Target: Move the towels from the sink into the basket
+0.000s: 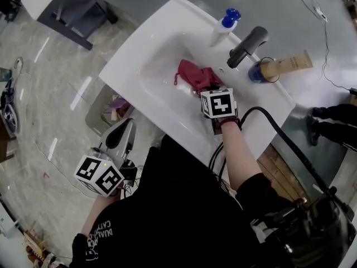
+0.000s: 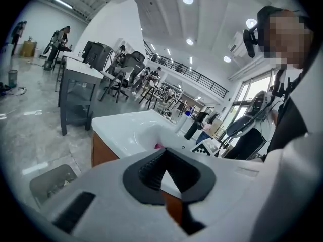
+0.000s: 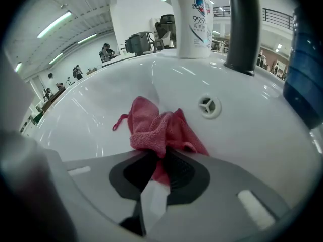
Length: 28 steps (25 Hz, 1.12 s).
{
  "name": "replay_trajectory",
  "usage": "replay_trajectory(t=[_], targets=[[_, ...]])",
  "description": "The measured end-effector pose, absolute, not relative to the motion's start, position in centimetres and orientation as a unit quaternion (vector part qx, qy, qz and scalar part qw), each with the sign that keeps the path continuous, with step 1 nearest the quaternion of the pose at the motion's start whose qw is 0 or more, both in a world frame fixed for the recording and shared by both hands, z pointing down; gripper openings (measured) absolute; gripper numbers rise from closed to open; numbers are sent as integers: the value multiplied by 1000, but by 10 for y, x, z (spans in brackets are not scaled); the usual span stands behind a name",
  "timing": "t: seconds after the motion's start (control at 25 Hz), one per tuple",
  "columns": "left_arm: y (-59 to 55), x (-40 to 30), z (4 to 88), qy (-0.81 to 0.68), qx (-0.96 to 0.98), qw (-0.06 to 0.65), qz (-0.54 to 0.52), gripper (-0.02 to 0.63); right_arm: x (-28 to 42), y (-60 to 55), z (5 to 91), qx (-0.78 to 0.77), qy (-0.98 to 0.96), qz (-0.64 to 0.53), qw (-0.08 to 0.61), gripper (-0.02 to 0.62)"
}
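Note:
A crumpled red towel (image 1: 192,74) lies in the bowl of the white sink (image 1: 139,54), close to the drain. My right gripper (image 1: 203,90) reaches down into the bowl and is shut on the near fold of the red towel (image 3: 151,125); in the right gripper view the cloth is pinched between the pads of the right gripper (image 3: 160,155). My left gripper (image 1: 130,123) hangs low at the sink's left, over a grey basket (image 1: 102,109) on the floor. In its own view the left gripper (image 2: 164,153) is shut on nothing, and the basket (image 2: 53,183) shows below it.
A white soap bottle (image 1: 226,27) and a dark faucet (image 1: 248,46) stand on the sink's back rim, with a blue cup (image 1: 257,72) and a beige tube (image 1: 287,65) beside them. A black cable (image 1: 279,133) trails from my right hand. A grey desk (image 1: 72,4) stands far left.

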State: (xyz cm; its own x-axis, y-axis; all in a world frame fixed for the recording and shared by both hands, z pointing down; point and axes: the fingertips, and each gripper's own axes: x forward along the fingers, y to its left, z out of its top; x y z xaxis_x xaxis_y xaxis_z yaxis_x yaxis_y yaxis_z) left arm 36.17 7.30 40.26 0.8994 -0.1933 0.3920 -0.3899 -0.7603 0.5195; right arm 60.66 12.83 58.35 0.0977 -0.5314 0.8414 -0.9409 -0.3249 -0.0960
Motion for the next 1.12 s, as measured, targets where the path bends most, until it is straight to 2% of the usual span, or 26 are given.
replay_trajectory(t=[0.28,0.72,0.88,1.12], targets=[[74,339,402,-175,922,316,138,2,605,132,564,707,-544,396,219,28],[98,289,363,-156,940,295,74,2,575,164,452,771,-545,296,147,28],[107,260,343,-148,944,292,47,2,546,172,395,790,-540,247,155,28],[119,206,310,-142,950,279,1,2,473,177,321,783,-578,196,124,28]])
